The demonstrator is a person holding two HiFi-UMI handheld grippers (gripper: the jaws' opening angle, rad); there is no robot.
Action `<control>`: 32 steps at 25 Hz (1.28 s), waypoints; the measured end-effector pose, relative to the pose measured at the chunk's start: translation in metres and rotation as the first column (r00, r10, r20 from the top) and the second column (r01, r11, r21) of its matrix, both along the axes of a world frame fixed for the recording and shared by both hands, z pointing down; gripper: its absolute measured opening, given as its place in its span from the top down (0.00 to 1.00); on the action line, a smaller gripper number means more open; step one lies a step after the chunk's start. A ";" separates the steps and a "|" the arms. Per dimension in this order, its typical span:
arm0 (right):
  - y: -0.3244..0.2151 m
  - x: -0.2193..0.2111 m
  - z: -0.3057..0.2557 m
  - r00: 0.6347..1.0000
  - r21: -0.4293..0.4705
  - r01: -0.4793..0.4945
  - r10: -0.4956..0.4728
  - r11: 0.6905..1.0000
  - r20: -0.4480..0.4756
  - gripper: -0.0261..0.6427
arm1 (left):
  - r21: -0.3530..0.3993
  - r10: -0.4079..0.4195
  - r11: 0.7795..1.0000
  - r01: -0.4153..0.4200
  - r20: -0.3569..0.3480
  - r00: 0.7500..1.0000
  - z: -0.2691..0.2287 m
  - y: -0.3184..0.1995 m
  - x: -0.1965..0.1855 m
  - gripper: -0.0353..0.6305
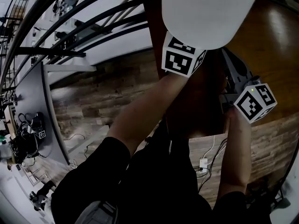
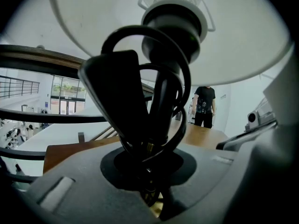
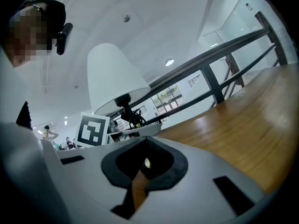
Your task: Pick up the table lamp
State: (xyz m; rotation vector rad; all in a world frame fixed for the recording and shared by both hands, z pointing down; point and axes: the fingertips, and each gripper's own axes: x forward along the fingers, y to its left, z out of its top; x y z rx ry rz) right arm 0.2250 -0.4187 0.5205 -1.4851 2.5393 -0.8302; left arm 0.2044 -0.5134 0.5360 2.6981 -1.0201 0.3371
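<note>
Two handheld grippers meet at a wooden table (image 1: 273, 36) beside a black railing (image 3: 224, 55). At the view's left, the left gripper (image 2: 150, 171) has its jaws clamped on the dark stem of the table lamp (image 2: 164, 92), which stands upright with a black cord (image 2: 117, 106) coiled round the stem and its white shade directly above. The lamp's base is hidden. Just beside it, the right gripper (image 3: 145, 164) hangs low over the tabletop, its jaws drawn together on nothing.
</note>
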 end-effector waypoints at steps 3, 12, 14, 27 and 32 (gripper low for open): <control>-0.001 0.002 0.002 1.000 -0.016 -0.003 0.004 1.000 0.016 0.94 | 0.002 0.006 1.000 -0.006 0.008 1.000 0.000 0.000 0.000 0.83; -0.005 0.006 -0.005 1.000 -0.022 0.006 -0.005 1.000 0.028 0.94 | 0.016 0.052 0.999 -0.052 -0.005 0.999 -0.015 0.006 0.011 0.84; -0.005 0.009 -0.007 0.999 -0.027 -0.005 0.006 1.000 0.031 0.94 | 0.021 0.066 0.998 -0.066 0.004 0.998 -0.022 0.007 0.014 0.85; 0.026 0.017 -0.084 0.997 -0.053 -0.061 0.064 0.997 0.053 0.94 | -0.002 0.079 0.997 -0.079 0.020 0.997 -0.123 0.042 0.000 0.85; 0.051 0.010 -0.135 0.997 -0.020 -0.052 0.054 0.998 0.060 0.94 | -0.007 0.080 0.997 -0.080 0.013 0.997 -0.167 0.067 -0.007 0.85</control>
